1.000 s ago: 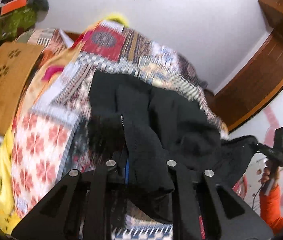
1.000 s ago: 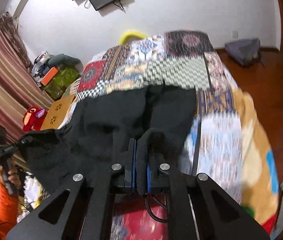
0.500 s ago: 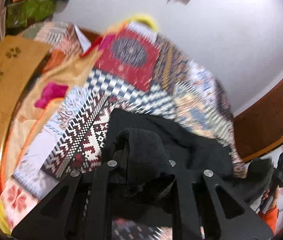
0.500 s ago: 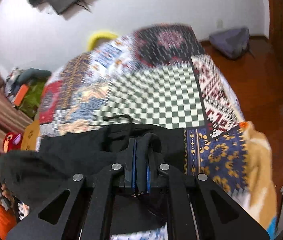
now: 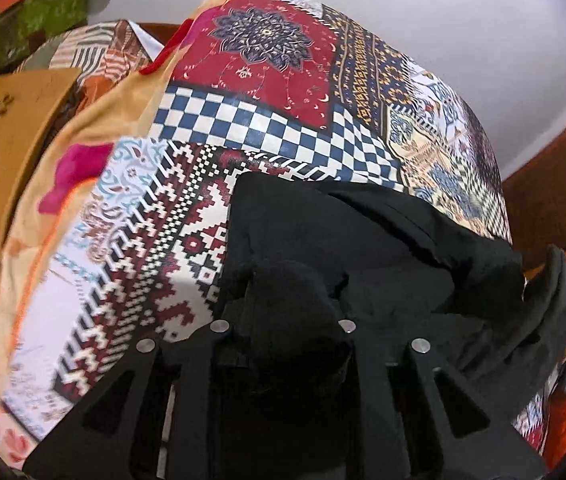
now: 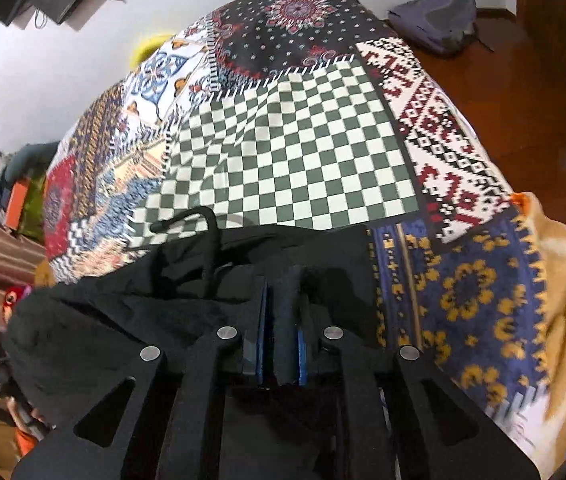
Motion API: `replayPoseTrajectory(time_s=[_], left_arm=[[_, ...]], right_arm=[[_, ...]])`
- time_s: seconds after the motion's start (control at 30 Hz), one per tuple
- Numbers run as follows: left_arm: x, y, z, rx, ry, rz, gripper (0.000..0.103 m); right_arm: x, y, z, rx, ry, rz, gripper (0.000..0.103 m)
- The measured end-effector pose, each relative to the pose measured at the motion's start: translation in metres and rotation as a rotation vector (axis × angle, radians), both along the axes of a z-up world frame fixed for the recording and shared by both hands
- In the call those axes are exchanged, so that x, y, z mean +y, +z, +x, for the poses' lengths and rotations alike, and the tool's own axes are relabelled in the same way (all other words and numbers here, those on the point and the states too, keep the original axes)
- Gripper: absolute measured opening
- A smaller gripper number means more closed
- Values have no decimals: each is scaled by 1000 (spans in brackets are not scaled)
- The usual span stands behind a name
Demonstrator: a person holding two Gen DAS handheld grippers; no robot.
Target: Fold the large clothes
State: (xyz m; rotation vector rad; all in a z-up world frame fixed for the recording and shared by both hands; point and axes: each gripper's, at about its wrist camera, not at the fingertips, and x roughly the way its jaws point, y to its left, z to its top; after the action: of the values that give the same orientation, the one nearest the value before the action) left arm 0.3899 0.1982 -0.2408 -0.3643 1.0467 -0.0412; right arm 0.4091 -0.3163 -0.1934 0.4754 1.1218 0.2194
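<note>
A: How far along was the folding judged to be?

B: About midway. The black garment (image 6: pixel 187 300) was laid on the bed (image 6: pixel 291 152), its far edge flat on the quilt, while the near part was held up between the two tools and not yet smoothed. A first fold appeared to be set down; later folds and flattening were judged to be left.

A: How was the garment seen?

B: As thick, dark, soft cloth, doubled and bunched near the tools, with a drawcord (image 6: pixel 199 220) looped out at its far edge.

A: And the tools?

B: The left tool (image 5: pixel 279 320) was seen with a wad of cloth between its jaws, which were opening. The right tool (image 6: pixel 279 312) was clamped nearly closed, a fold pinched between its blue pads (image 6: pixel 261 332).
</note>
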Motion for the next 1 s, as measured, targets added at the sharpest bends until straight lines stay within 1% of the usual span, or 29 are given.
replayPoseTrajectory(time_s=[0.1, 0.17, 0.23, 0.3, 0.33, 0.37, 0.4, 0.43, 0.5, 0.57, 0.7, 0.77, 0.83, 0.93, 1.0], left_arm=[[5, 23, -6, -1, -6, 9, 26], [7, 42, -12, -16, -8, 10, 30], [8, 62, -22, -32, -8, 7, 34], [6, 78, -29, -48, -7, 27, 42], [5, 85, -33, -64, 0, 43, 51], [3, 94, -38, -92, 9, 63, 63], [2, 104, -44, -123, 18, 85, 66], [0, 110, -47, -138, 22, 94, 68], [-4, 123, -52, -155, 23, 112, 68], [-13, 133, -59, -176, 0, 133, 68], [-45, 145, -77, -229, -79, 230, 68], [-64, 141, -82, -229, -126, 261, 68], [-86, 134, -86, -220, -183, 276, 68], [-123, 117, -87, -214, -278, 299, 68], [-143, 105, -87, -215, -313, 323, 68]], right_arm=[[-9, 21, -9, 9, 18, -15, 12], [-11, 37, -17, -9, 25, -31, 13], [-10, 50, -23, -28, 37, -66, 14], [-9, 64, -30, -43, 43, -116, 17], [-11, 70, -35, -62, 28, -149, 24], [-14, 79, -39, -89, -4, -199, 35], [-17, 86, -43, -109, -31, -230, 40], [-20, 92, -47, -129, -52, -239, 45], [-23, 106, -59, -171, -62, -208, 45], [-18, 116, -69, -198, -26, -172, 45], [11, 128, -89, -252, 59, -183, 47], [28, 128, -95, -267, 97, -182, 49], [48, 126, -100, -275, 140, -180, 49], [87, 116, -101, -276, 227, -178, 49], [108, 108, -101, -272, 276, -178, 49]])
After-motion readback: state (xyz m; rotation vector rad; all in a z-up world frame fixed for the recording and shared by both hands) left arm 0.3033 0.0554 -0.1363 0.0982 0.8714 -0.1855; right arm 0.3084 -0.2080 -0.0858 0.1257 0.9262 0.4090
